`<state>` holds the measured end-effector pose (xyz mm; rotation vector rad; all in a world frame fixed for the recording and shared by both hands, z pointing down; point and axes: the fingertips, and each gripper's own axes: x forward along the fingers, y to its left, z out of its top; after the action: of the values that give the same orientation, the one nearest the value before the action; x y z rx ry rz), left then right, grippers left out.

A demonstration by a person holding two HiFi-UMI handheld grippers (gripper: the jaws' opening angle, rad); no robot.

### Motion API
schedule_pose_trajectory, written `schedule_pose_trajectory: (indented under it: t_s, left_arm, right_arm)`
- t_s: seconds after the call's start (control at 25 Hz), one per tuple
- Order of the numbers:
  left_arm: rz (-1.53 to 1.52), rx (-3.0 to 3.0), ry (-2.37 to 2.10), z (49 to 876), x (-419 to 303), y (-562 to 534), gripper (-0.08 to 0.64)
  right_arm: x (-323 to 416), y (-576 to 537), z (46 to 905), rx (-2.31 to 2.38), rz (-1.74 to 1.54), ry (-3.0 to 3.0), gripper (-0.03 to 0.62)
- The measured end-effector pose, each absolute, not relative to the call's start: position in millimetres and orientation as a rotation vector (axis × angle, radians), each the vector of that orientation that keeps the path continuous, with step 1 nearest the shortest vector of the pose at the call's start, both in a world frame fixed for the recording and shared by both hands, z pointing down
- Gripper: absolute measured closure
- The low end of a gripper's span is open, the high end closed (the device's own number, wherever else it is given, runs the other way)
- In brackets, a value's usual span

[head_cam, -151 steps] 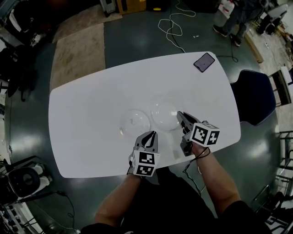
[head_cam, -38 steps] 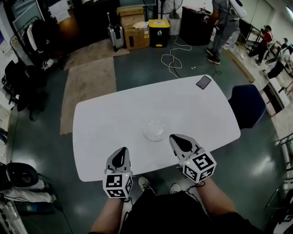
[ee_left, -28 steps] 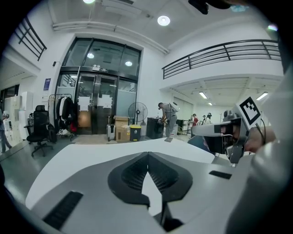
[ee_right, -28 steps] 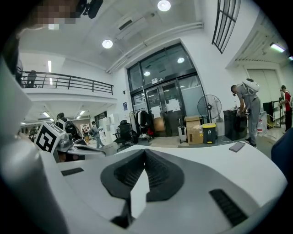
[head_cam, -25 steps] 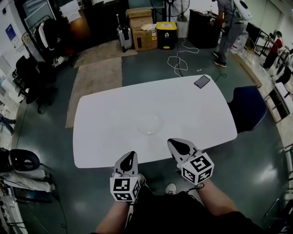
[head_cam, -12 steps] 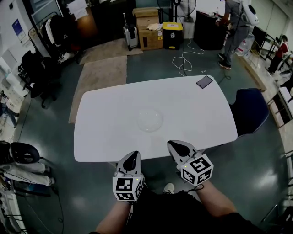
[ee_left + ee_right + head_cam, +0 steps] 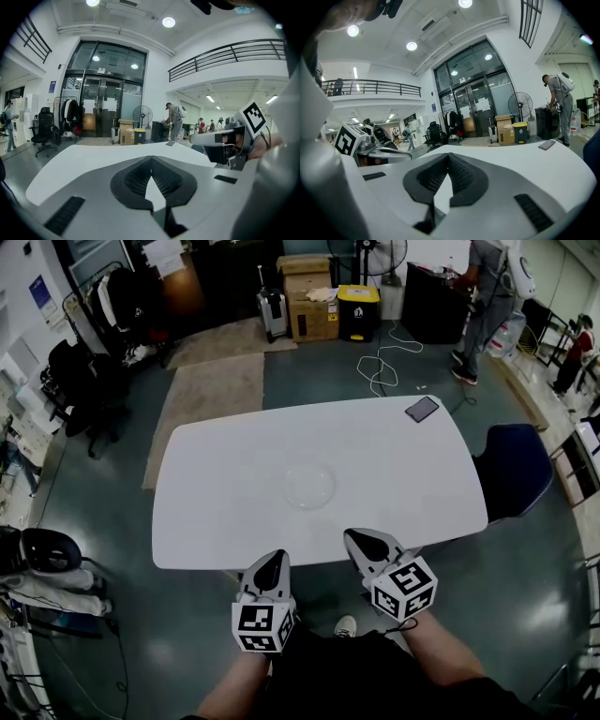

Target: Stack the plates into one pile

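Observation:
A pile of clear plates (image 7: pixel 309 487) sits in the middle of the white table (image 7: pixel 216 474); I cannot tell how many are in it. Both grippers hang short of the table's near edge, apart from the pile. My left gripper (image 7: pixel 272 565) is shut with nothing in it, and its jaws meet at the tips in the left gripper view (image 7: pixel 151 160). My right gripper (image 7: pixel 360 541) is likewise shut and empty (image 7: pixel 448 157). Neither gripper view shows the plates; each shows the other gripper beside it.
A dark phone (image 7: pixel 423 409) lies at the table's far right corner. A blue chair (image 7: pixel 511 470) stands at the right end. Behind the table are a tan rug (image 7: pixel 211 390), a floor cable (image 7: pixel 389 362), boxes, a yellow bin (image 7: pixel 358 310) and a standing person (image 7: pixel 487 287).
Six seconds ago two plates lay side by side under the grippers; now one pile remains and both grippers are drawn back off the table. Over the last second hardly anything has moved.

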<state>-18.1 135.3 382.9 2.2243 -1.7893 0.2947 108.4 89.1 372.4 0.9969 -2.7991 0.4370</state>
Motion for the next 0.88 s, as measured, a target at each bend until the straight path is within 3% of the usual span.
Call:
schedule_pose_trajectory:
  t_s: [0.88]
  left_arm:
    - [0.290,2.223,-1.785,385.5,-11.9,137.4,0.540]
  right_arm:
    - [114.0,91.0,376.5,0.998,0.448,-2.795,0.575]
